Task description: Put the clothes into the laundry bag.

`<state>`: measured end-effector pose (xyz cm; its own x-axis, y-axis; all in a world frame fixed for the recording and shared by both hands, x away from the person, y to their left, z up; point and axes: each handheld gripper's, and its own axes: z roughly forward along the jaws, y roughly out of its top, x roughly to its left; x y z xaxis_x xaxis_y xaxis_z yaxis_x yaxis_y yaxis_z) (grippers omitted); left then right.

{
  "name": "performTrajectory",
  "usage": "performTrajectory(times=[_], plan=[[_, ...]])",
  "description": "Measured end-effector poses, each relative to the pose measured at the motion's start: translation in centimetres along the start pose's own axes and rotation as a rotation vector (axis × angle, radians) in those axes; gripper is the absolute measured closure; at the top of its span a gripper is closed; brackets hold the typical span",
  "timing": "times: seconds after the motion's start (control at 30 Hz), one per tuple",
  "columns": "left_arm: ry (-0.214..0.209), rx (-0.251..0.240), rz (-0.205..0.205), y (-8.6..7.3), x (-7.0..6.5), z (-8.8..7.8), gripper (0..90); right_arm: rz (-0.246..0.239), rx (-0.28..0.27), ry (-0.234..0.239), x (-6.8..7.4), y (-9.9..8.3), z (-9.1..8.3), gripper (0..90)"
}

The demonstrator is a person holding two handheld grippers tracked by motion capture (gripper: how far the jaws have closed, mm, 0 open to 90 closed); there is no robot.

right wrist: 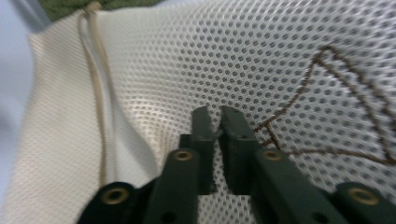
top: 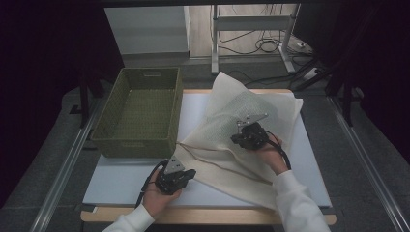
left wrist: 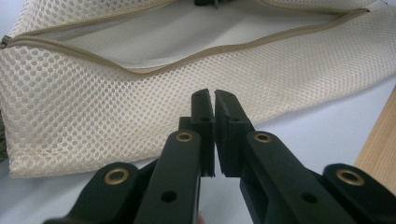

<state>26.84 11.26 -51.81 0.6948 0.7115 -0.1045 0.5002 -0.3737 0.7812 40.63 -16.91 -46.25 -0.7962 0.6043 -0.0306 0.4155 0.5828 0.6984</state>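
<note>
A cream mesh bag (top: 217, 150) lies spread and rumpled over the middle of the white table top (top: 121, 181). Its tan zipper (left wrist: 140, 71) gapes open in the left gripper view. My left gripper (top: 192, 173) rests at the bag's near left corner, jaws shut (left wrist: 215, 100) with nothing between them, the mesh bag (left wrist: 93, 107) just beyond the tips. My right gripper (top: 237, 137) is over the bag's middle, jaws shut (right wrist: 215, 116) against the mesh (right wrist: 280, 56). I cannot tell whether any mesh is pinched. A tan cord (right wrist: 95, 93) and a brown stitched line (right wrist: 327, 70) run across the mesh.
A green woven basket (top: 135, 143), with nothing in it, stands at the table's far left beside the bag. The wooden table edge (left wrist: 378, 135) runs along the near side. Metal rails flank the table, and cables lie on the floor behind.
</note>
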Motion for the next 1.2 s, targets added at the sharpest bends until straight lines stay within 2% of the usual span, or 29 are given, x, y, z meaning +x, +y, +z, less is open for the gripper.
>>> performTrajectory(times=[0.23,0.37,0.63,0.9,1.2], plan=[[0.002,0.000,-0.002,0.0,0.1,-0.1,86.6,-0.037,0.088,0.016,0.5,-0.8,2.6,89.1],[0.002,-0.001,-0.002,0.0,0.1,-0.1,86.3,-0.043,0.099,0.033,0.9,-1.1,3.2,89.1],[0.001,0.001,-0.001,0.0,0.1,-0.1,86.1,-0.076,0.182,0.051,1.9,-1.9,4.3,89.2],[0.001,-0.003,-0.004,0.0,0.1,-0.1,85.9,-0.079,0.185,0.063,2.0,-2.1,4.6,89.2],[-0.006,-0.028,-0.027,0.1,0.6,-0.5,86.7,-0.056,0.160,0.071,1.7,-1.8,3.4,88.9]])
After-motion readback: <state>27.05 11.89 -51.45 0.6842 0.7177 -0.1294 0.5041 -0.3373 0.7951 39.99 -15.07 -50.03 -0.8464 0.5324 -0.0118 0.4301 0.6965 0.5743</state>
